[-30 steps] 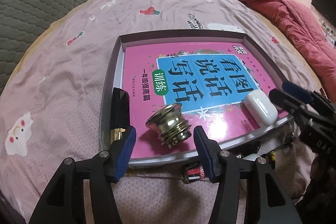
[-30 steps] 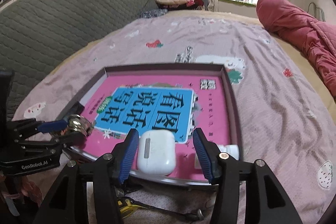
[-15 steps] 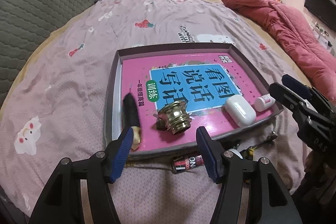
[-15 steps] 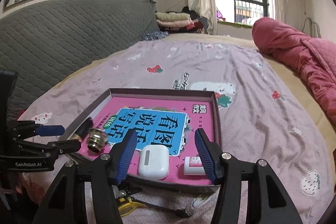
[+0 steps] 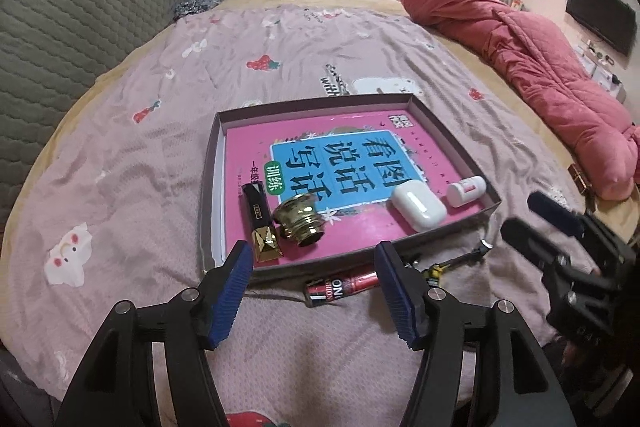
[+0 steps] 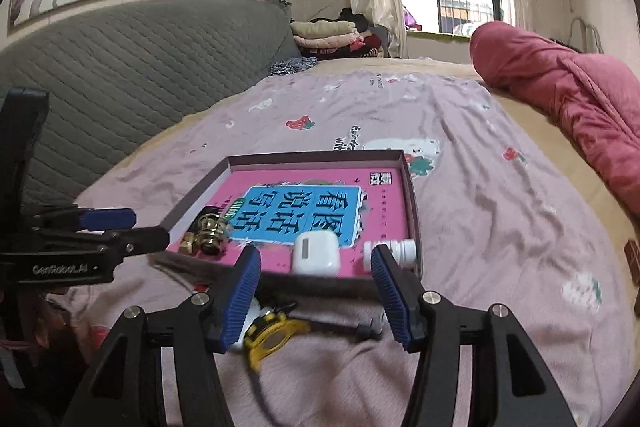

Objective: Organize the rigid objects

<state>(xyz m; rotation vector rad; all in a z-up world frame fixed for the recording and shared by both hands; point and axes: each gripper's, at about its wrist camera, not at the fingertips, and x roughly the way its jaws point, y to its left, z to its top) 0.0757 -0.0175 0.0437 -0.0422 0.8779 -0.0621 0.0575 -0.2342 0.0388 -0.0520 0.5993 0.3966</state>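
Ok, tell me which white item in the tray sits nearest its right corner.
The small white bottle, lying on its side by the tray wall; the earbud case lies left of it.

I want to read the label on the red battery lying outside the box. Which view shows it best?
The left wrist view: the battery lies unobstructed between the left gripper's open fingers. In the right wrist view I cannot make it out.
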